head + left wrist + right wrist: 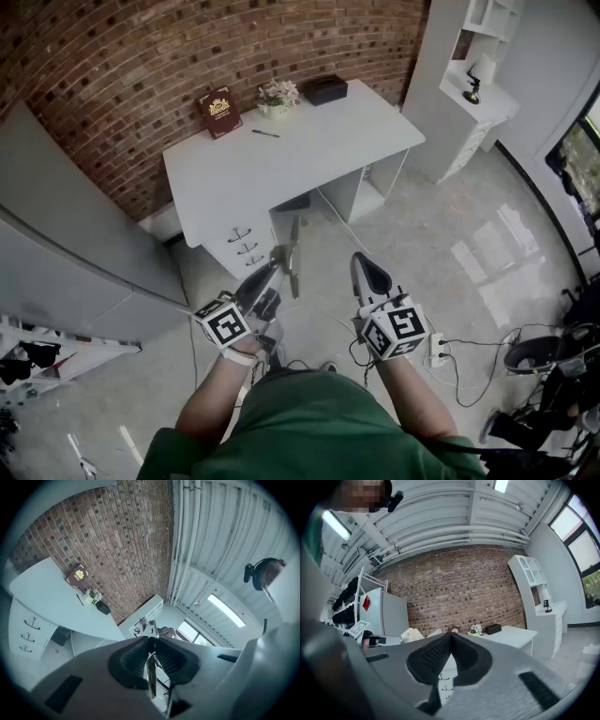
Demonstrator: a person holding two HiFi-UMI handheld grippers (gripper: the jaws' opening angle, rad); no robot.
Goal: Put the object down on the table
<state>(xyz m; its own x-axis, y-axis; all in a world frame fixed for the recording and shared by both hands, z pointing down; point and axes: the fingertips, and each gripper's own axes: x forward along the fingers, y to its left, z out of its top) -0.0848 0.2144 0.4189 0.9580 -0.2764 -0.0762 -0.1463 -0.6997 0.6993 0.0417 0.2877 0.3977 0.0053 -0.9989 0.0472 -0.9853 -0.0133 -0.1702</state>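
Note:
My left gripper (pixel 278 265) is shut on a thin grey metal tool (pixel 293 259), which sticks forward and up from the jaws above the floor, short of the white desk (pixel 291 155). In the left gripper view the tool (pixel 150 670) runs as a narrow metal strip between the two black pads, its tip (pixel 149 629) showing past them. My right gripper (pixel 360 262) hangs beside it to the right, shut, with nothing in it; its pads meet at the tip in the right gripper view (pixel 451 637). The desk (pixel 512 633) lies ahead of both.
On the desk's far edge lie a red book (pixel 218 111), a pen (pixel 265 133), a small flower pot (pixel 278 94) and a black box (pixel 324 89). Drawers (pixel 242 246) sit under its left end. A grey cabinet (pixel 66 244) stands left, white shelves (pixel 469 84) right, cables (pixel 437 349) on the floor.

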